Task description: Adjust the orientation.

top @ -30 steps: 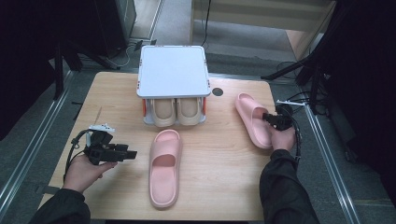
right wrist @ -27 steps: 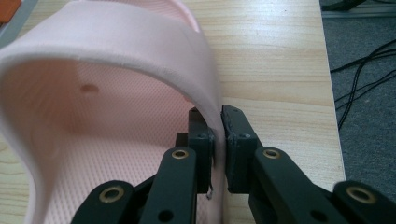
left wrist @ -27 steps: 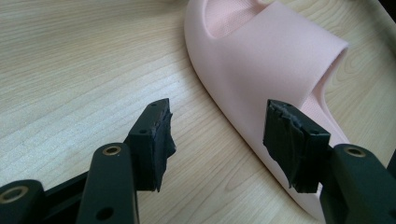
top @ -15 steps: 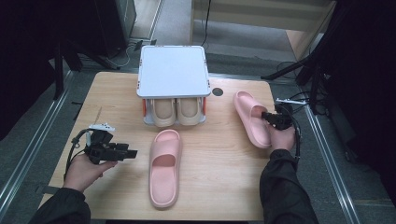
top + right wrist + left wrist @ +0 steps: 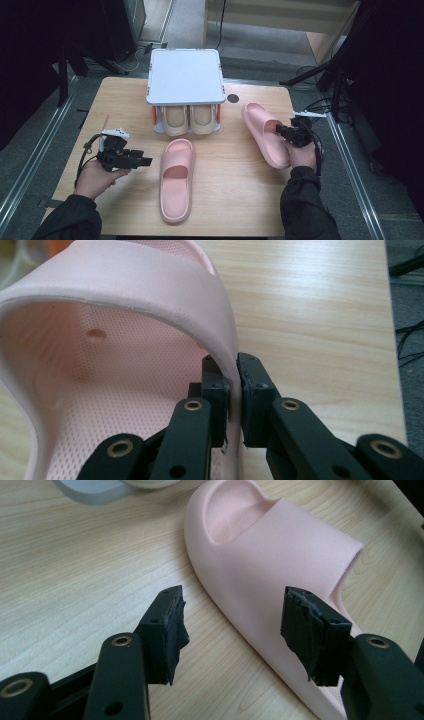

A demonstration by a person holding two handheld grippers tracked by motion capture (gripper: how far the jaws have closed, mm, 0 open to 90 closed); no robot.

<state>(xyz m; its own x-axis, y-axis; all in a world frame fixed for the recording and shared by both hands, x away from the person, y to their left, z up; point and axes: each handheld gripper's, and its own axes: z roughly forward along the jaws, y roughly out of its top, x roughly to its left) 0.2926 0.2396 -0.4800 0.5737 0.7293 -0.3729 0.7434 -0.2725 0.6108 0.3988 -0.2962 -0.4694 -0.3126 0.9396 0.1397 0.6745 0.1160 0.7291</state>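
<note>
Two pink slippers are on the wooden table. One pink slipper lies flat in the middle, toe toward the front edge. My left gripper is open just left of it, its jaws pointing at the slipper's side without touching. The other pink slipper is at the right, and my right gripper is shut on the edge of its strap, one pad inside and one outside. That slipper looks tilted and slightly lifted.
A small rack with a grey top stands at the table's back middle, with a beige pair of slippers tucked under it. A dark round hole is in the tabletop beside it. Cables lie off the right edge.
My right gripper has carried the right slipper a little leftward and up, toward the rack. The left gripper and the middle slipper have stayed put.
</note>
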